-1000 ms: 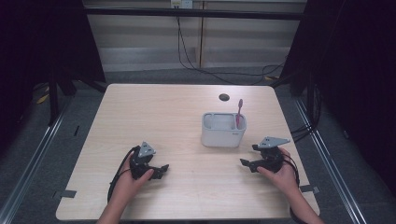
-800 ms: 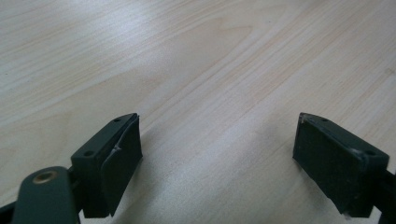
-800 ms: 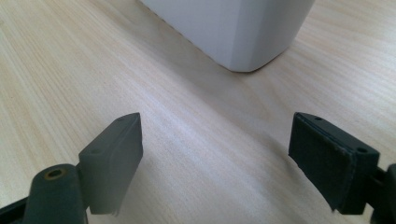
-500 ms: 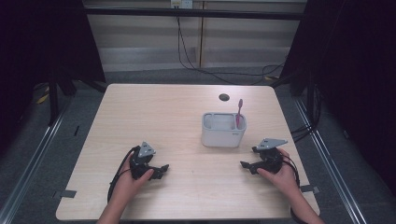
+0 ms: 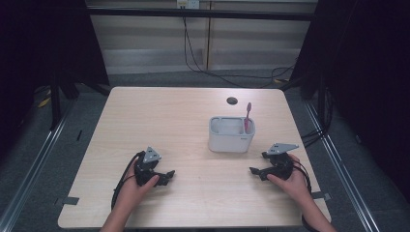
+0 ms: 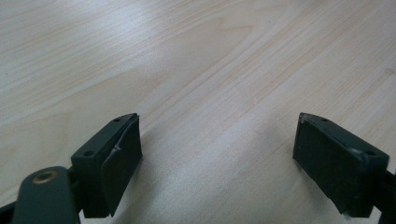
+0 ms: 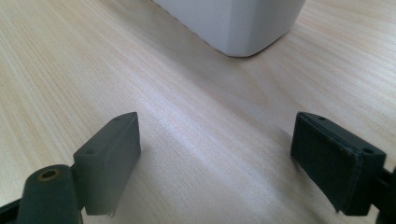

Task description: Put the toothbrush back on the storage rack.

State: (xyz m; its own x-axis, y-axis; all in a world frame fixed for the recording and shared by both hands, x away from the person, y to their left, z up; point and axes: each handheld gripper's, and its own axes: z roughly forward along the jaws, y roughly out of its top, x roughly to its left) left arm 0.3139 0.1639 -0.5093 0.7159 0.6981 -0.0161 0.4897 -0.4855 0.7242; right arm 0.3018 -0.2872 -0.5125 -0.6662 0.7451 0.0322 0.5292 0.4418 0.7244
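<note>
Jaws of both grippers stand wide apart and empty. Left gripper (image 5: 167,175) rests low on the wooden surface (image 5: 159,121) at near left. White holder (image 5: 231,135), right of centre, carries an upright pink toothbrush (image 5: 248,116) in its right compartment. Right gripper (image 5: 255,171) lies just near-right of the holder, apart from it.

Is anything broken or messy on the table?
Nothing stands out. The white holder sits upright with the pink toothbrush standing in its right compartment, no spills on the table. The left gripper and right gripper rest open and empty.
</note>
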